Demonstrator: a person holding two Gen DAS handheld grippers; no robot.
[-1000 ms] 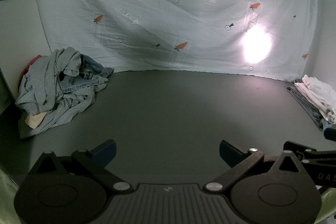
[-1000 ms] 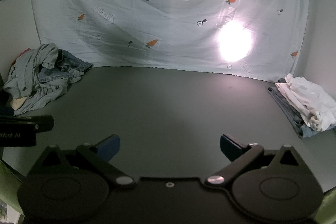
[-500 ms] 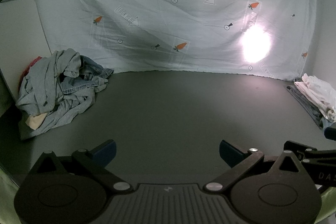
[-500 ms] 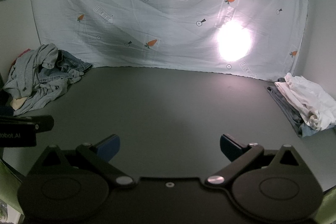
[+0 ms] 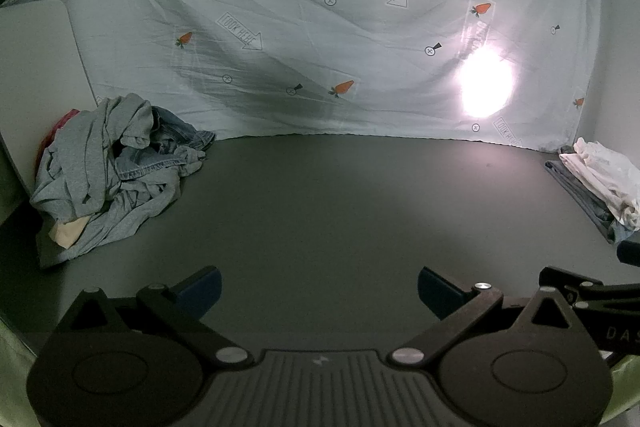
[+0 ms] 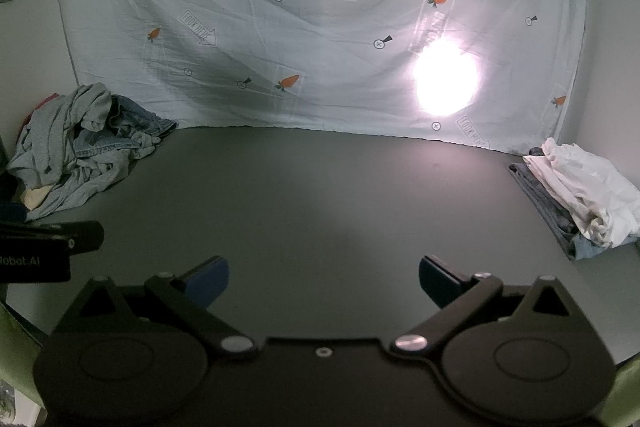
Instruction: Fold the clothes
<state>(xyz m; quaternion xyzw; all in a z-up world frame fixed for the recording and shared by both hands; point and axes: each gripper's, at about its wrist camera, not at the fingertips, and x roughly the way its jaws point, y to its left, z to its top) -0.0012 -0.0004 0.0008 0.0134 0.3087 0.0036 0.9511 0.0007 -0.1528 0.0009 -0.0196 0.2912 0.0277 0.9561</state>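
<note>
Fingers [image 5: 199, 287] of the left gripper [image 5: 318, 285] are spreading wide over the dark matte desk [image 5: 340, 195], gripping nothing; the right gripper [image 6: 322, 279] is gaping likewise, empty. A crumpled heap [image 5: 108, 171] of grey jersey and denim is lying at the desk's far left corner, with something red half hidden behind it. A folded stack [image 6: 580, 195], white over blue-grey, is sitting at the right edge, partly cut off in the left view. A glare is washing out part of the wrinkled printed sheet [image 5: 320, 27] behind.
</note>
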